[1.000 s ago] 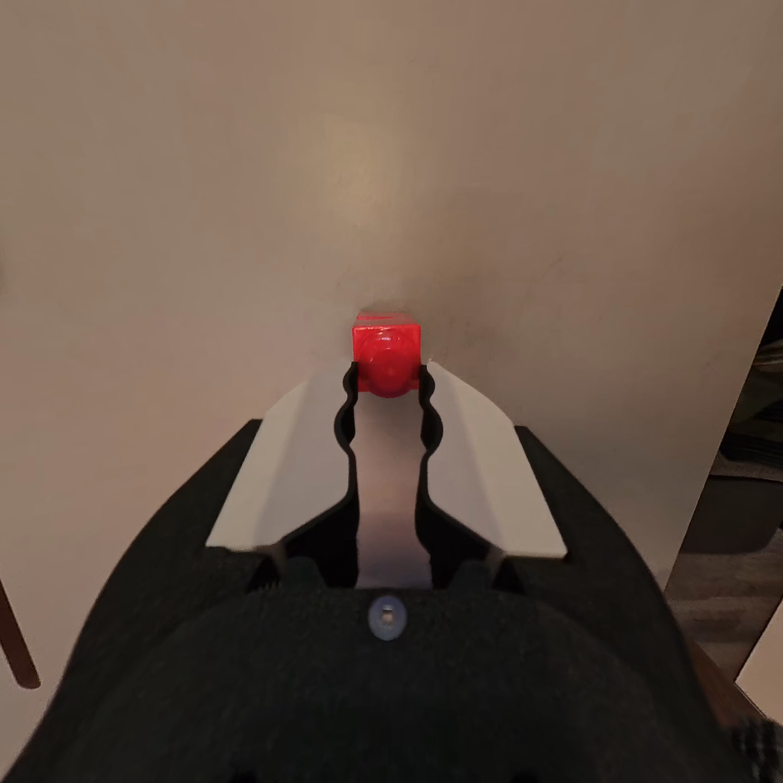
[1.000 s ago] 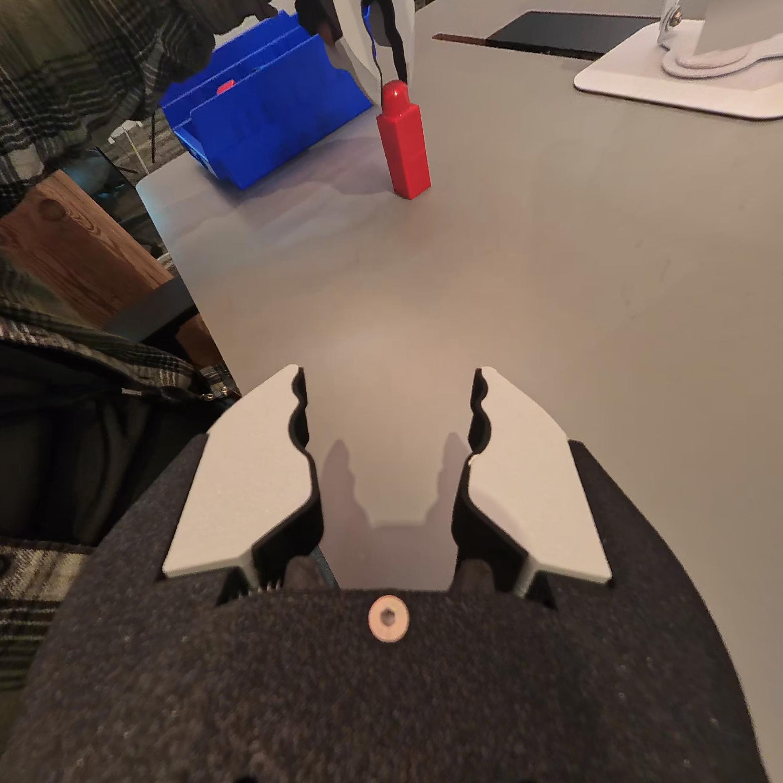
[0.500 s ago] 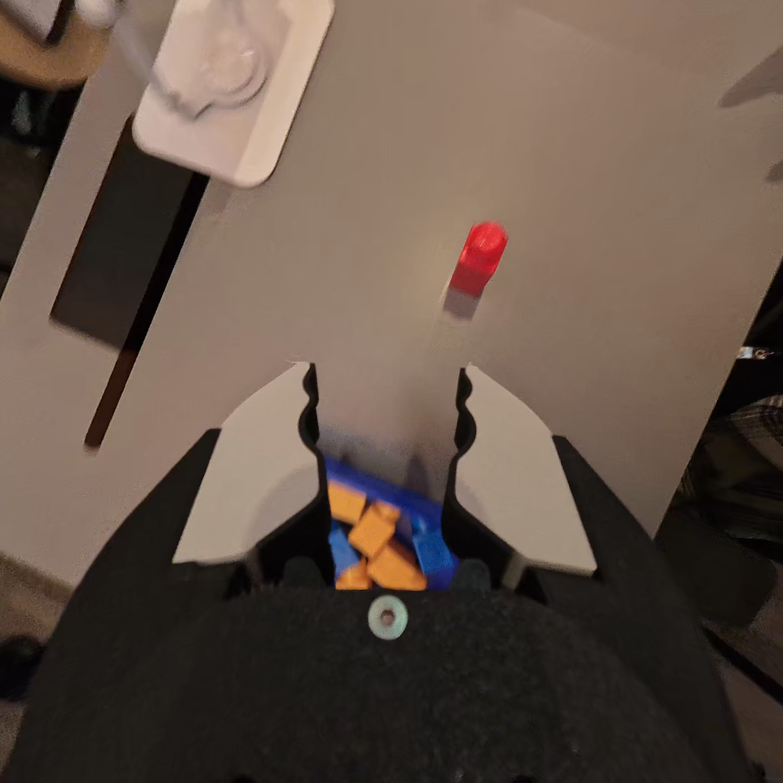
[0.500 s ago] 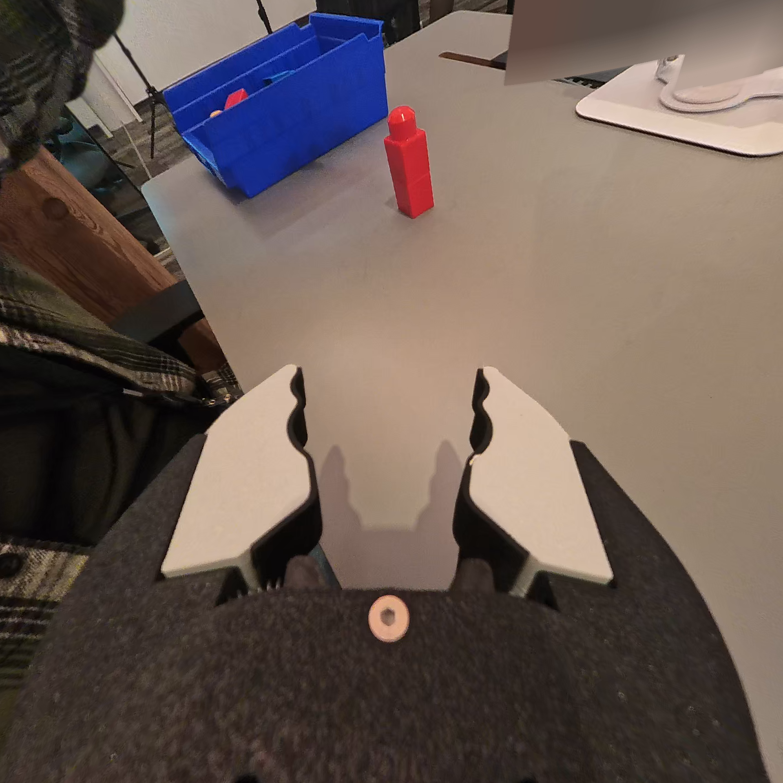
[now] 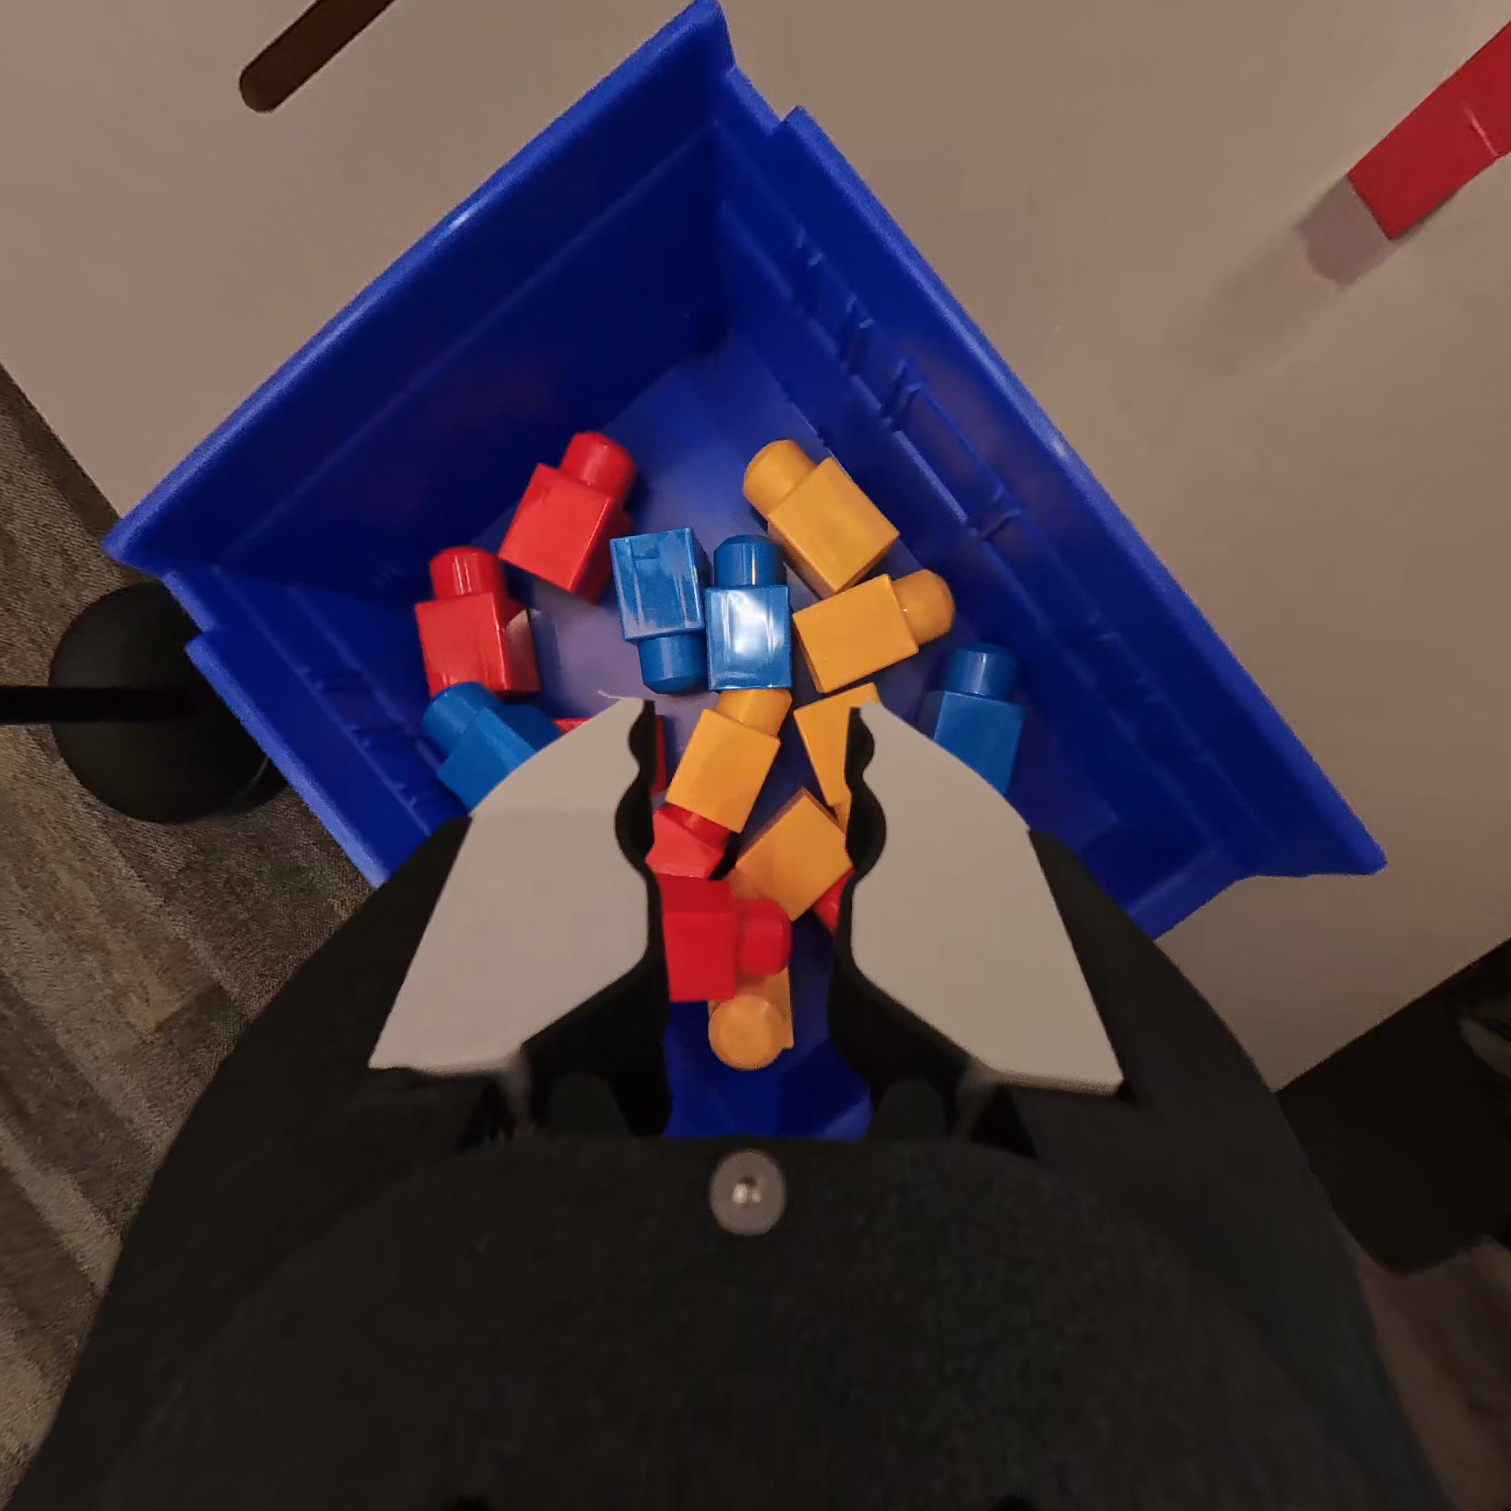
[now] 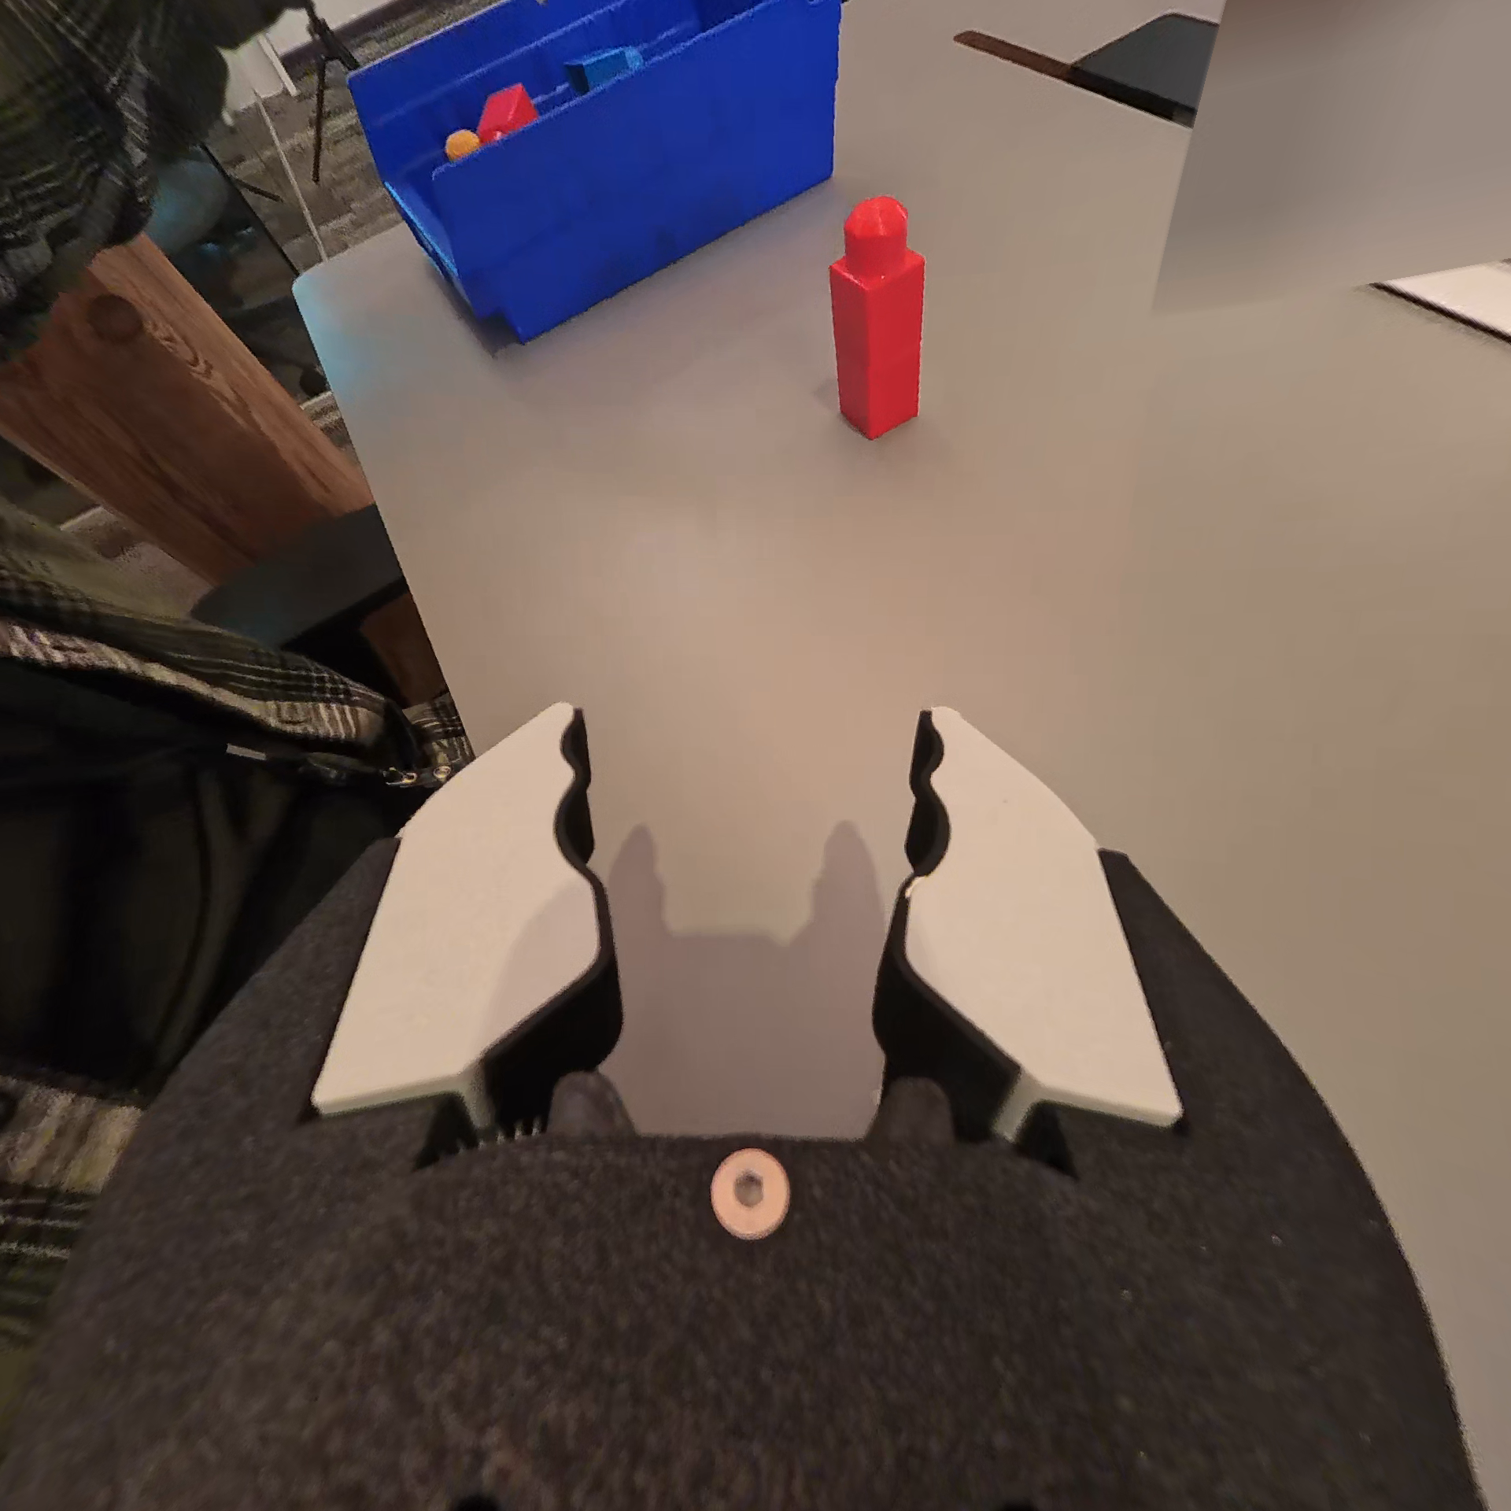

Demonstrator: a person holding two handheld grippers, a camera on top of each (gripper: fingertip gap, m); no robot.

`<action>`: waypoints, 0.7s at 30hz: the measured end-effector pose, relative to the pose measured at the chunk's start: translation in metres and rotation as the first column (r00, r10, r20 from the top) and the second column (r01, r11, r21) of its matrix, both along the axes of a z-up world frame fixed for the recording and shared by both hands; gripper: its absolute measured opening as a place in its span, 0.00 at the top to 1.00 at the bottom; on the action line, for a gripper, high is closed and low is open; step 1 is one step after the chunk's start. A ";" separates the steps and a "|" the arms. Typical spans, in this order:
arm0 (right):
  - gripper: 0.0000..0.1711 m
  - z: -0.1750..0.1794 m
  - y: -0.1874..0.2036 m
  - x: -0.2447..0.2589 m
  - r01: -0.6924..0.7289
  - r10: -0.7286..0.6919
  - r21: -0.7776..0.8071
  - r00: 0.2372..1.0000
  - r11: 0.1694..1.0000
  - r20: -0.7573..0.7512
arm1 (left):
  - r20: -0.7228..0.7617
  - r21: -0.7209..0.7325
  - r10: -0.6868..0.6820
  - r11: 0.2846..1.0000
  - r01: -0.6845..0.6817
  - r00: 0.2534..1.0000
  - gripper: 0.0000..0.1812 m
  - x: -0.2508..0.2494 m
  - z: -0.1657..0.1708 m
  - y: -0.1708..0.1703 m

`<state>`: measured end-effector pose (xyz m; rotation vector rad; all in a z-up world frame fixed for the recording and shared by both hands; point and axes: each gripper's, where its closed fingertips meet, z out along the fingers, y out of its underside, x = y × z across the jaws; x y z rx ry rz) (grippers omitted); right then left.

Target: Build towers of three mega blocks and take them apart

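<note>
Grey and smooth, the table point(image 6: 1063, 654) takes most of the room, and much of it is bare in front of the right gripper point(image 6: 748, 719), which hovers low over it with its jaws spread wide and nothing between them. At the far corner of the table, close to its edge, stands the blue bin point(image 5: 572, 270); I think it is put there so the middle is free for building. The left gripper point(image 5: 746, 711) hangs above the bin and looks straight down into it, its jaws parted and gripping nothing. Inside lie loose mega blocks, red, blue and orange, in a heap, for example an orange block point(image 5: 728, 760) just below the fingertips. The red tower point(image 6: 876, 327) stands upright on the table, near the bin but apart from it; it seems to be three blocks, though the seams are hard to see.
</note>
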<state>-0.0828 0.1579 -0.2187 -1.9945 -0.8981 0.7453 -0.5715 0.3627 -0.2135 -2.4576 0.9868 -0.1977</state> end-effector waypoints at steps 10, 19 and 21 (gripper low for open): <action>0.56 -0.001 0.007 -0.010 0.001 0.001 -0.027 0.999 1.000 0.049 | -0.024 -0.104 -0.050 0.993 0.047 0.998 0.79 0.029 -0.038 0.030; 0.56 -0.003 0.014 -0.015 -0.012 0.014 -0.040 0.998 0.999 0.062 | 0.042 -0.175 -0.027 0.984 0.034 0.999 0.80 0.042 -0.038 0.024; 0.56 -0.005 0.015 -0.015 -0.017 0.020 -0.048 0.998 0.999 0.060 | 0.045 -0.183 -0.060 0.981 0.067 0.997 0.80 0.040 -0.034 0.010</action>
